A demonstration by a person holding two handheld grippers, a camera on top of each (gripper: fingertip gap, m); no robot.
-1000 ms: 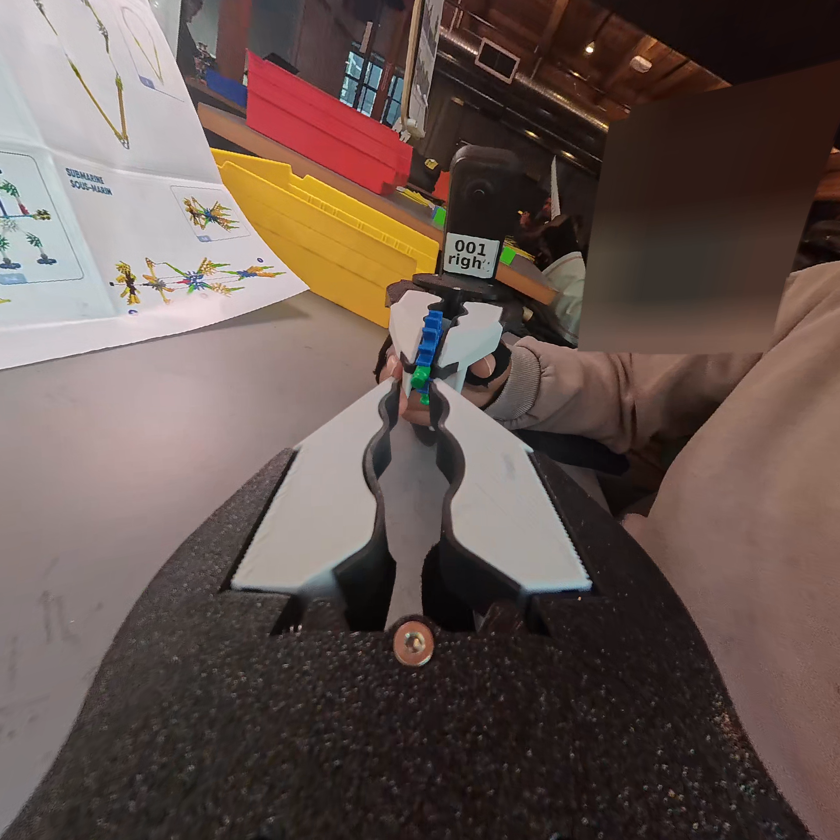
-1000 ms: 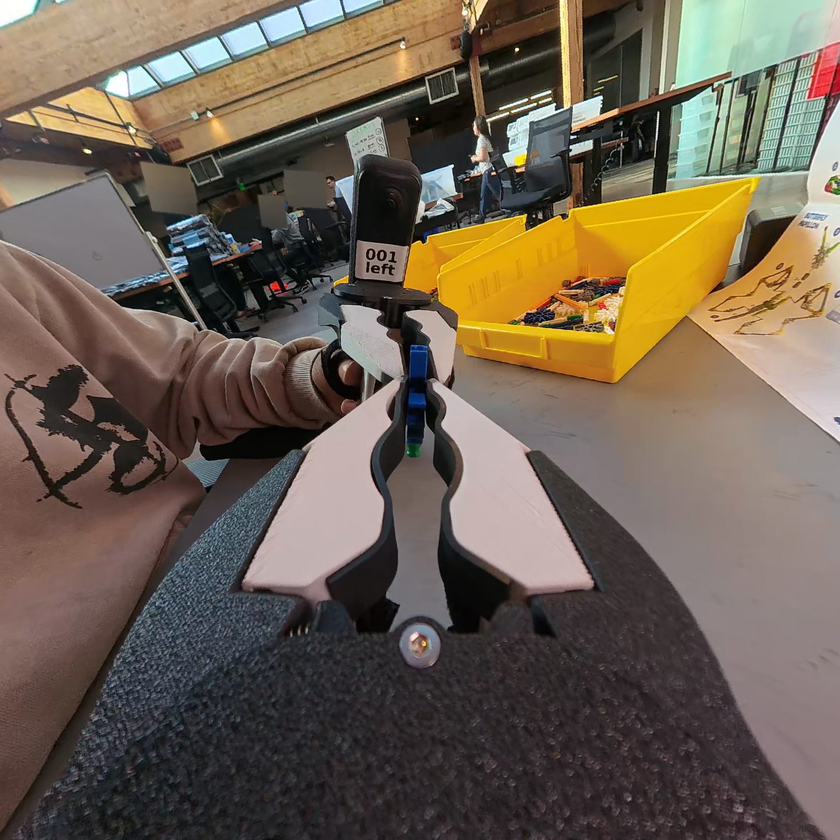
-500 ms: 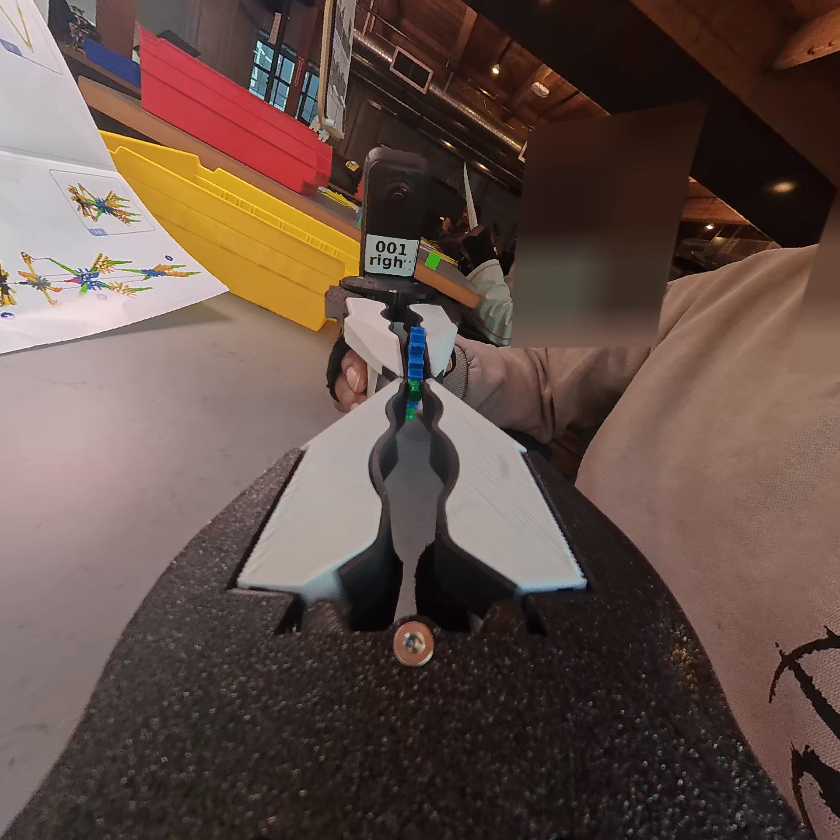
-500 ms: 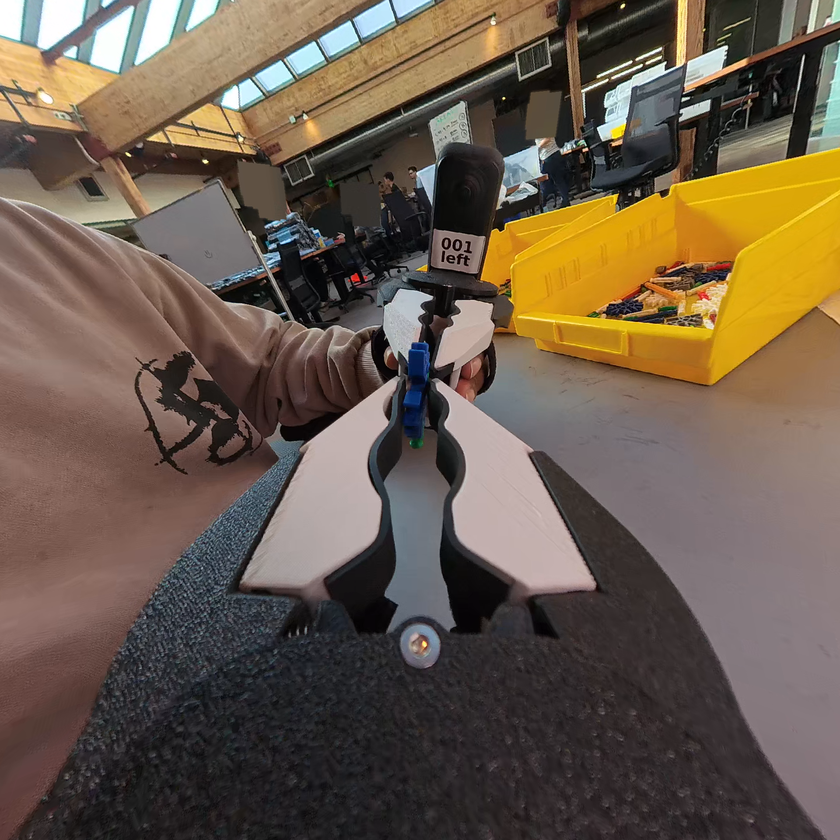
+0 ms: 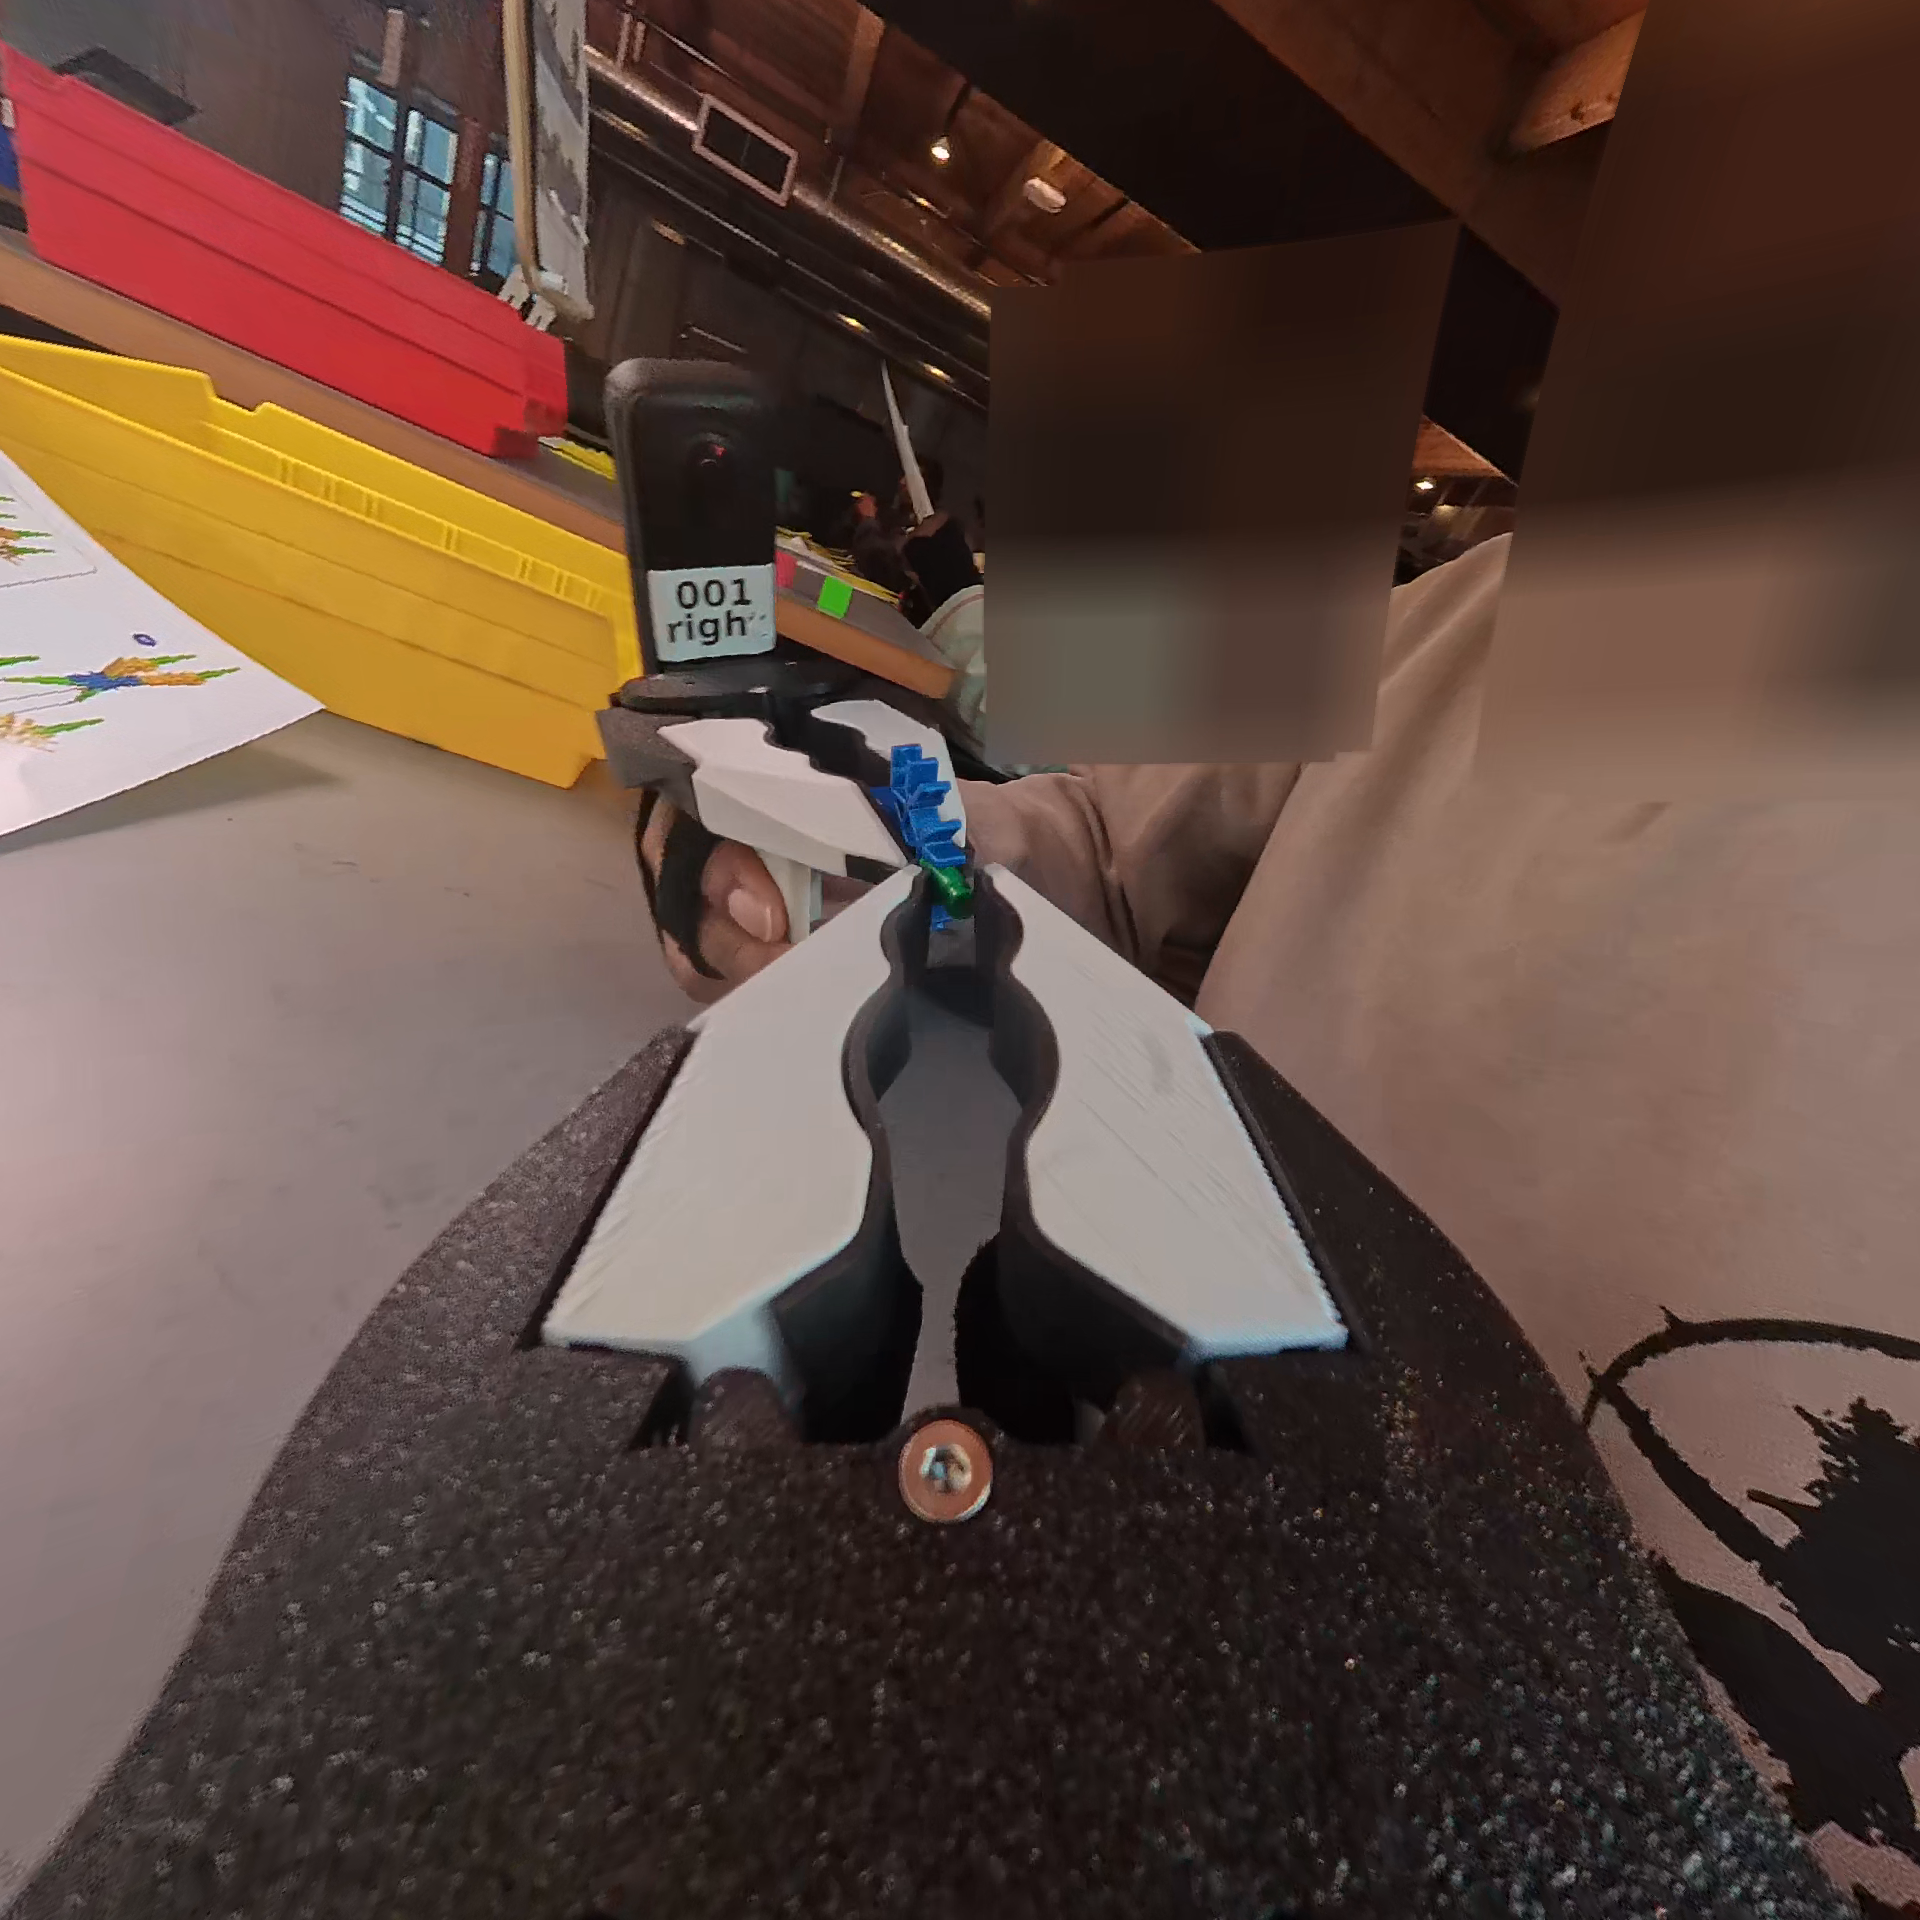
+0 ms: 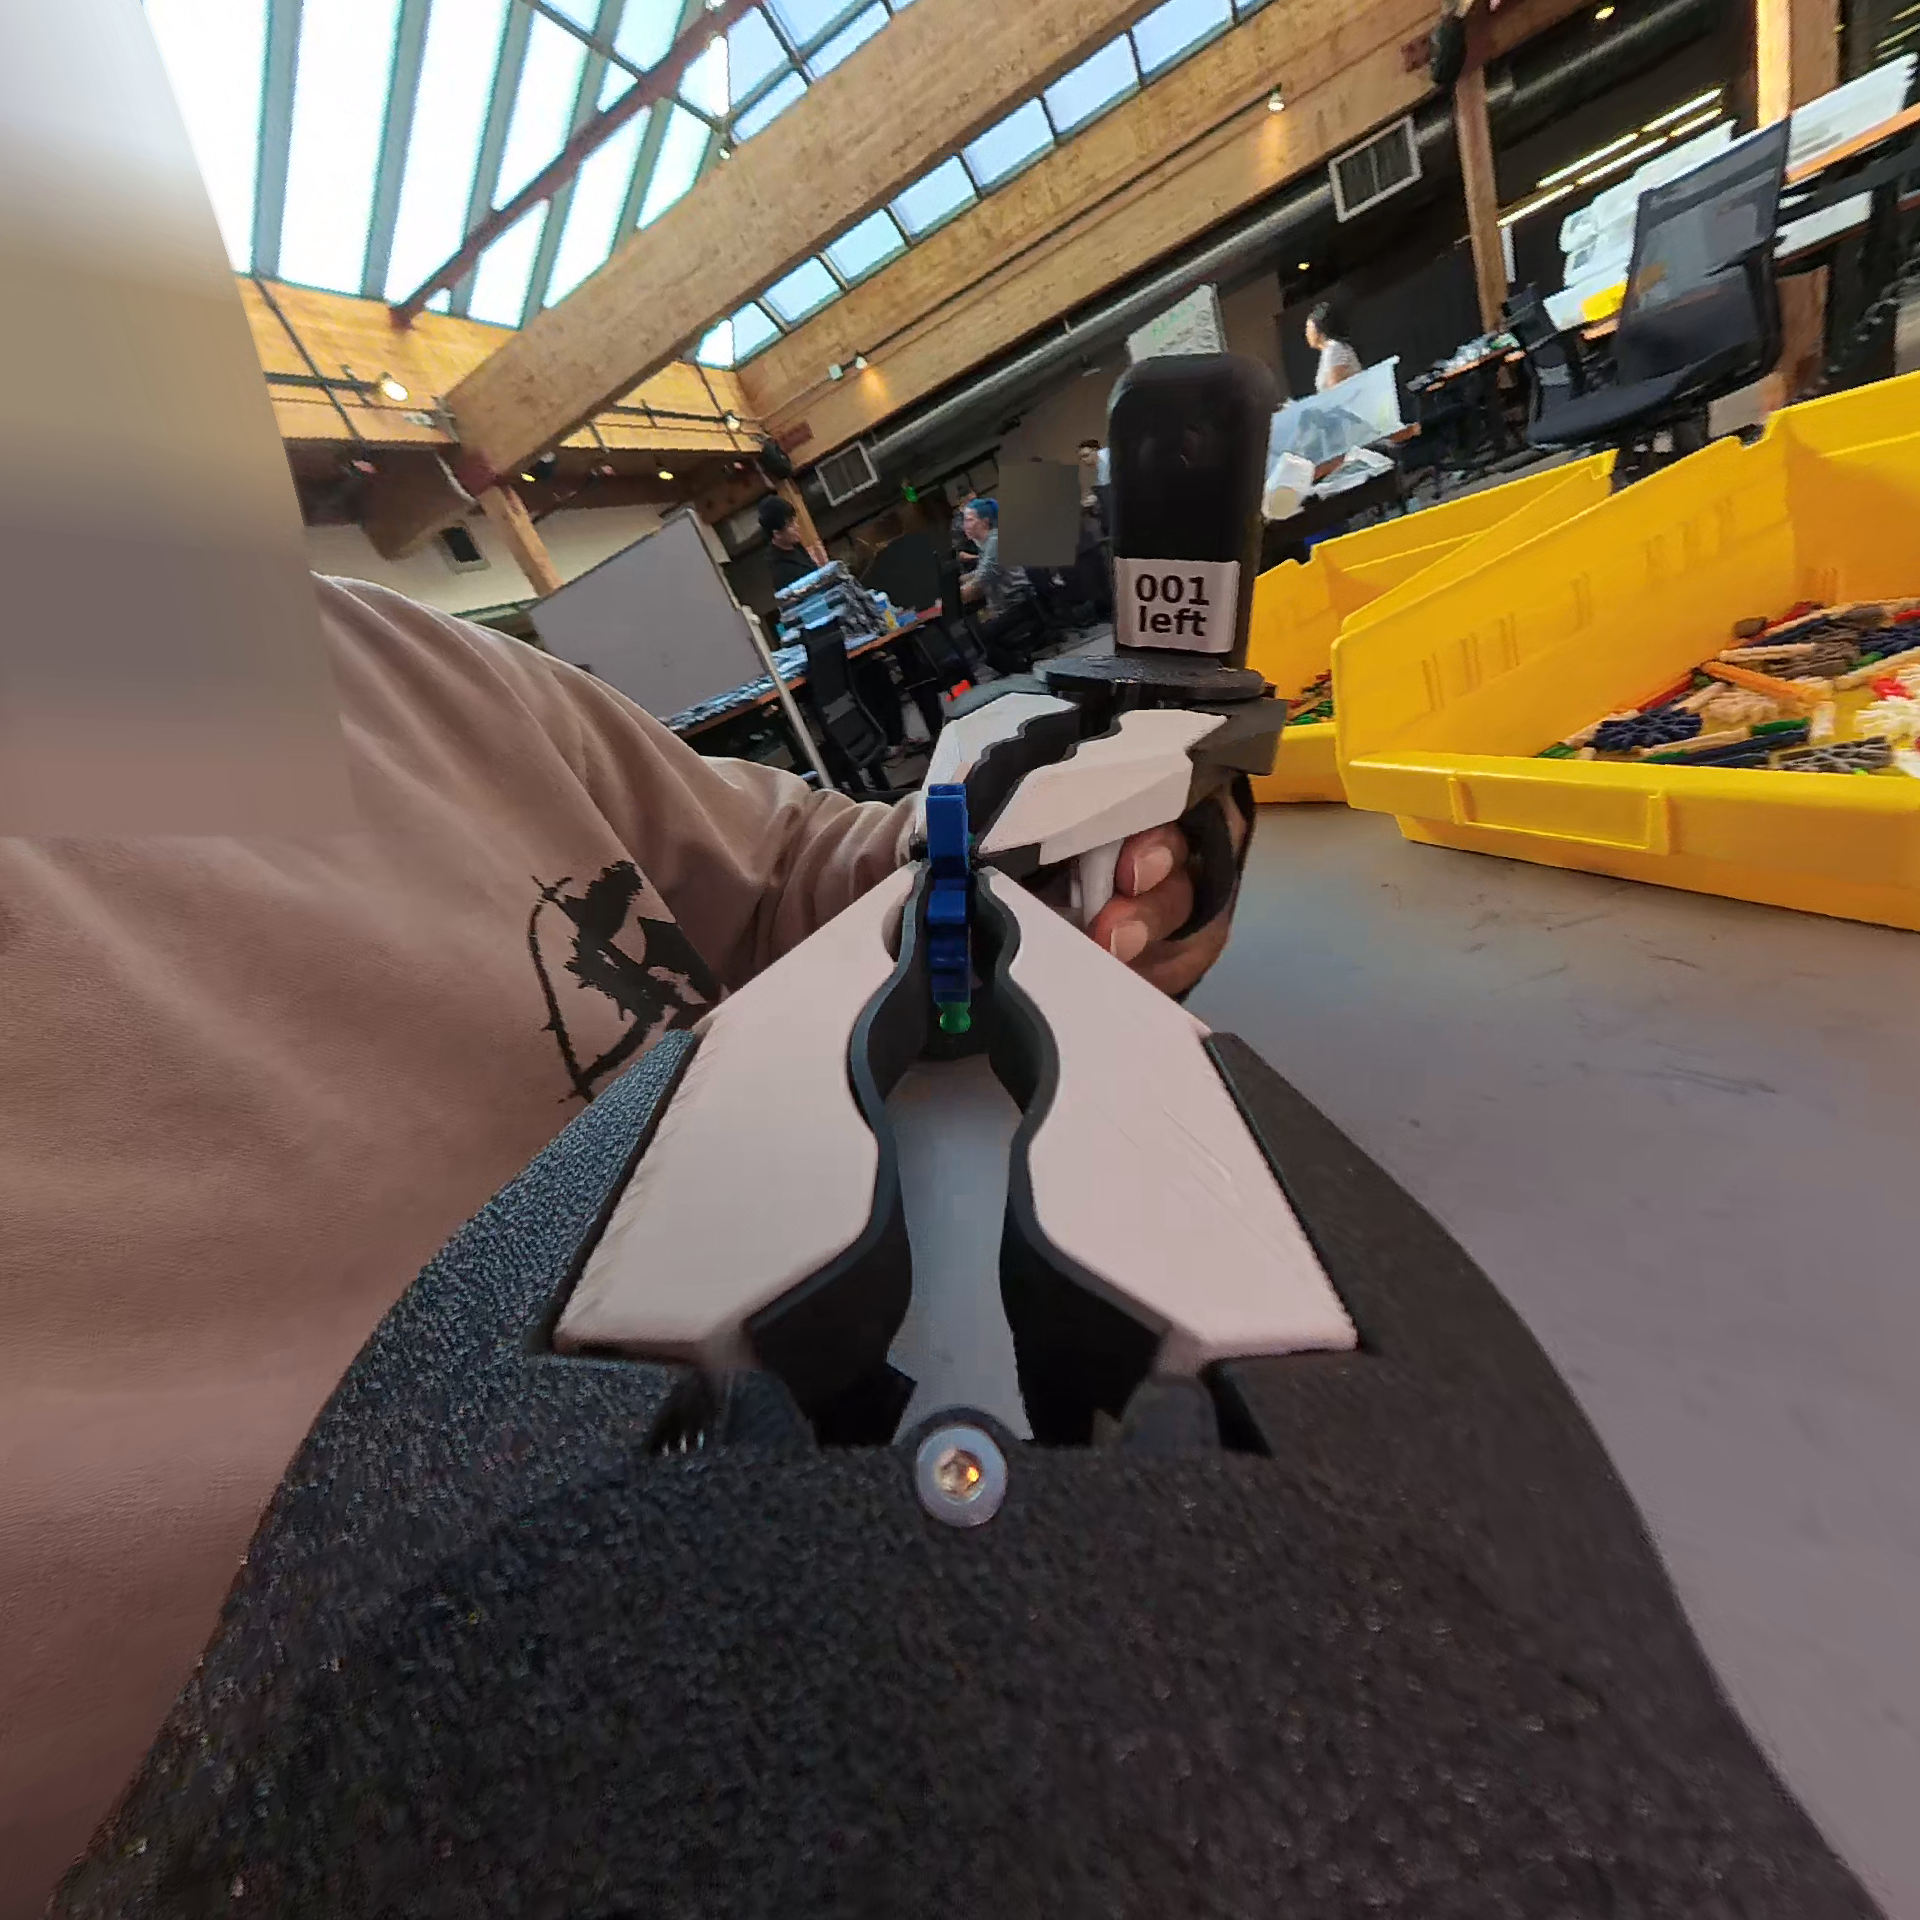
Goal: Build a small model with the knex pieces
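Blue connector, left wrist view: one blue toothed connector (image 5: 914,798) sat pinched edge-on in the tips of the right gripper (image 5: 902,831), which faced the camera tip to tip with the left gripper (image 5: 948,883).
Green rod: one short green rod (image 5: 948,883) lay at the left gripper's tips, its fingers (image 5: 748,1132) drawn almost together about it; the grip itself was hard to see, so it was probably clamped.
Change, left view: half a second before, the right gripper pointed straight at the camera; now it stood turned aside, its flank showing, and the connector leaned to the right.
Around: one grey table (image 5: 260,1039), one printed instruction sheet (image 5: 94,686), stacked yellow bins (image 5: 312,561), red bins (image 5: 260,260) behind.
Blue connector, right wrist view: one connector (image 6: 948,904) stood upright between the right gripper's (image 6: 948,914) nearly closed fingers (image 6: 1132,1153), the green rod's end (image 6: 954,1016) below it.
Left gripper, right view: one, (image 6: 971,844) meeting the connector at its tips, turned sideways since the earlier frame.
Bins: two yellow bins (image 6: 1558,821) in sight, holding loose pieces.
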